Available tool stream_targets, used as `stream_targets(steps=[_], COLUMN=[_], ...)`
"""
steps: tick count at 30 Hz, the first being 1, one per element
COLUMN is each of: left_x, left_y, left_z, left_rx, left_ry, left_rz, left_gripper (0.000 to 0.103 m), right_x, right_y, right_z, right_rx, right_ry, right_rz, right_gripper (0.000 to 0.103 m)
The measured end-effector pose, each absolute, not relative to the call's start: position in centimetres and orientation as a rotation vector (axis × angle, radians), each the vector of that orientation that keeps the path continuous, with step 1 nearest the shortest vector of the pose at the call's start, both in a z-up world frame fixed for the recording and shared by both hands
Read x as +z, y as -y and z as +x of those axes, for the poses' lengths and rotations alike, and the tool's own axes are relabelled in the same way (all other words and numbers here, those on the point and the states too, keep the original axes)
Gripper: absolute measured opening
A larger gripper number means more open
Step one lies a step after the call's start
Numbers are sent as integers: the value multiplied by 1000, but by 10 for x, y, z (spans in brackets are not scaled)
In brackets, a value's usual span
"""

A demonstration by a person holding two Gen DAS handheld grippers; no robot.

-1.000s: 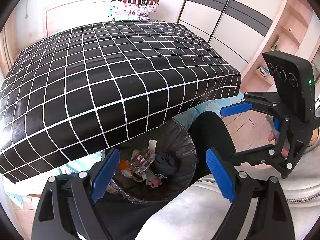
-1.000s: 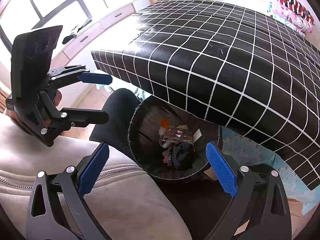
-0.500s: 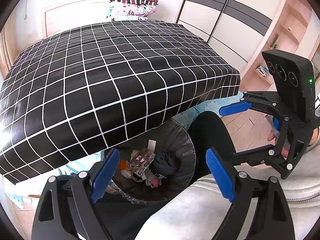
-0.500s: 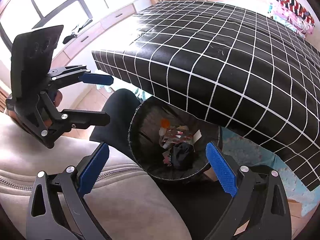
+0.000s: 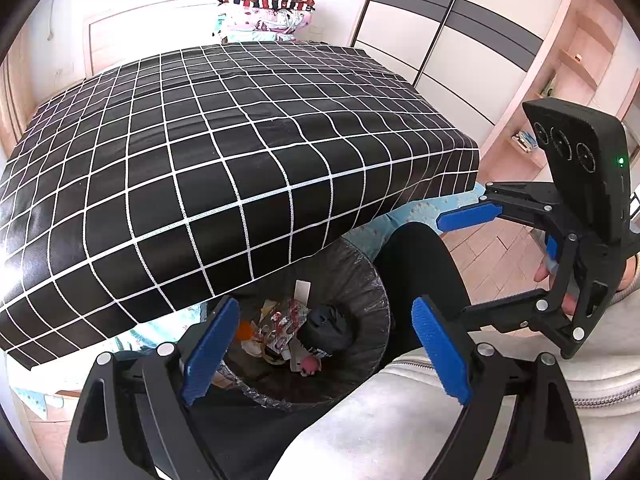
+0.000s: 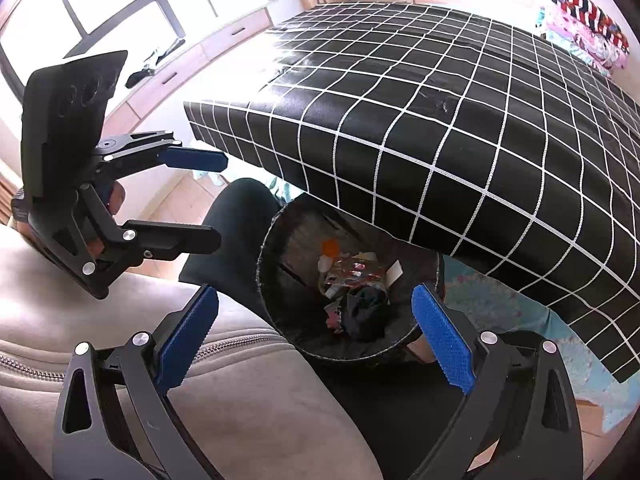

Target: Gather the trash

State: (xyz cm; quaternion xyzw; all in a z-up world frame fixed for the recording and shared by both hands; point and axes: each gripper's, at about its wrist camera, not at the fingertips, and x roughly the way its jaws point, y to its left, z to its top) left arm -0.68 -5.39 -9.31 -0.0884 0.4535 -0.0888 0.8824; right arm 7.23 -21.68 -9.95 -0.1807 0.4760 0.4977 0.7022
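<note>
While both grippers, left (image 5: 320,344) and right (image 6: 316,332), hang wide open and empty, I judge bin (image 5: 372,292) trash (image 5: 288,324) light, crinkly, probably foil; pinch by edge.

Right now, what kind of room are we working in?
Most likely a bedroom: a bed under a black checked cover, folded bedding stacked at its far end, and a sliding-door wardrobe alongside.

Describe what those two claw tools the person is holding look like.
Both look alike. The left gripper and right gripper have black plastic frames with silver rivets and two fingers faced with ridged blue pads. Each carries a black slab with three round lenses; one shows a green light. No cables are visible.
</note>
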Motion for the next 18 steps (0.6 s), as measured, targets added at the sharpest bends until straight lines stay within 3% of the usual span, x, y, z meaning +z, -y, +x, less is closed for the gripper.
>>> stream_targets(steps=[18], left_x=[-94], left_y=[54], left_z=[-6], left_rx=[-178], left_ry=[-950], left_rz=[-189], left_gripper=[85], right_x=[-99], right_y=[218], right_z=[73], right_rx=[1106], right_ry=[-1059], right_rz=[-400], right_gripper=[98])
